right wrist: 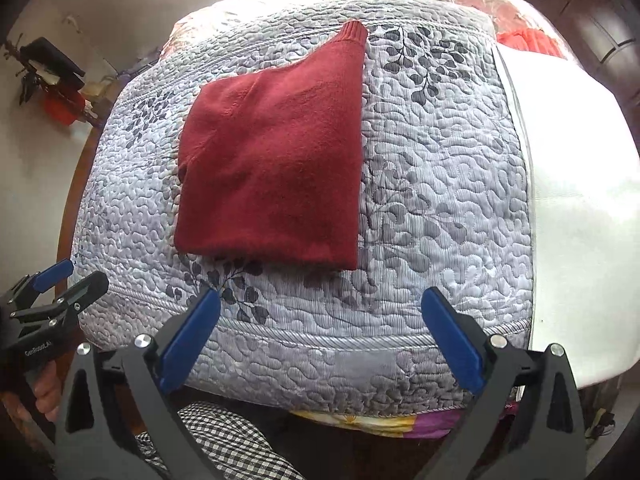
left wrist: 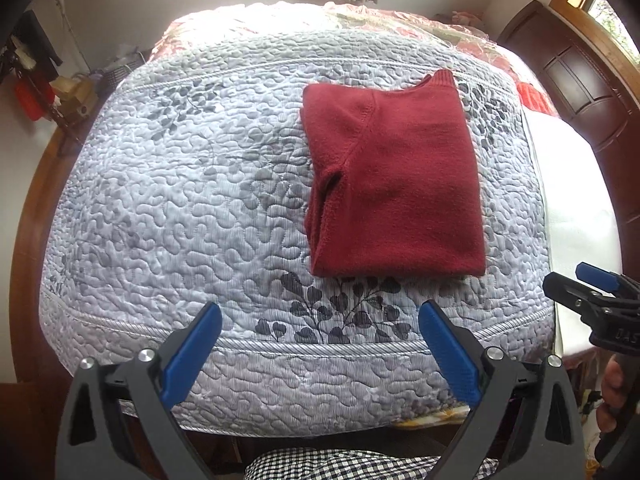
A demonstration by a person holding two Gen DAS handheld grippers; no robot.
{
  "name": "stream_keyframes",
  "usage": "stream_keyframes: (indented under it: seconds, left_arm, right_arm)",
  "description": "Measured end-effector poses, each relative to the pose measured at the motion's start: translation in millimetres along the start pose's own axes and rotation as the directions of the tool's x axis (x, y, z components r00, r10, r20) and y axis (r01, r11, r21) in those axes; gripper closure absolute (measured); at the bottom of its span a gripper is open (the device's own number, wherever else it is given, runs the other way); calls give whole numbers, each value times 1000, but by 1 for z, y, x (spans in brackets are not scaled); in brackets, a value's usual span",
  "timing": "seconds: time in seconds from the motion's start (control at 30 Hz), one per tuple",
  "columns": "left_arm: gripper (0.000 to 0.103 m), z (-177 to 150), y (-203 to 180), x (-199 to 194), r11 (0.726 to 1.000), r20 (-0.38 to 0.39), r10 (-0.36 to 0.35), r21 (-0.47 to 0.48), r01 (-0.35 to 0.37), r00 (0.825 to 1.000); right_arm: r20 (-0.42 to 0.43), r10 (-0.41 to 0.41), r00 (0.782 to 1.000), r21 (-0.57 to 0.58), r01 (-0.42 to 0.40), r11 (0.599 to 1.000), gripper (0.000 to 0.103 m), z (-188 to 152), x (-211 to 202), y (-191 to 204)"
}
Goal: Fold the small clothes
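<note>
Left claw: jaws spread wide, nothing held, hovering level at near edge of bed, clear of garment. Right claw: same, wide and bare, alongside. Red knit sweater folded compact, flat on grey quilted bedspread, beyond both claws. Judgement: fold looks finished, claws apparently clear.

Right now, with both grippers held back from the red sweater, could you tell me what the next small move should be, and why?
Probably bring the right gripper forward to the sweater's ribbed cuff, which sticks out past the folded block on the quilt. Both grippers are open and empty, the left gripper too, so tucking that end seems the remaining tidy-up.
</note>
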State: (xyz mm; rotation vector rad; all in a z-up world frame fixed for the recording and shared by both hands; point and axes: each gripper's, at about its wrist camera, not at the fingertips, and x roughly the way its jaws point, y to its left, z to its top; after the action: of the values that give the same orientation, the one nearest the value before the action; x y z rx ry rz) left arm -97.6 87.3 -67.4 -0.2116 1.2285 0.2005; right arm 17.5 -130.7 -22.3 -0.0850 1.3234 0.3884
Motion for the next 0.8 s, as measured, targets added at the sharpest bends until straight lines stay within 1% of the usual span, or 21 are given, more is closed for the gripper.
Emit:
stream_keyframes:
  seconds: [0.13, 0.27, 0.8]
  left_arm:
    - [4, -3, -1, -7, 1000, 9, -7, 2, 7, 1000]
    - [4, -5, -1, -10, 1000, 13, 3, 4, -3, 1000]
    - [4, -9, 2, -5, 1000, -4, 13, -2, -13, 1000]
  right_arm:
    - [10, -19, 1000, -11, 19, 1000, 3, -5, -5, 5]
    - [19, -21, 1000, -15, 22, 1000, 3, -6, -10, 8]
    - [38, -34, 999, -21, 35, 999, 3, -9, -13, 14]
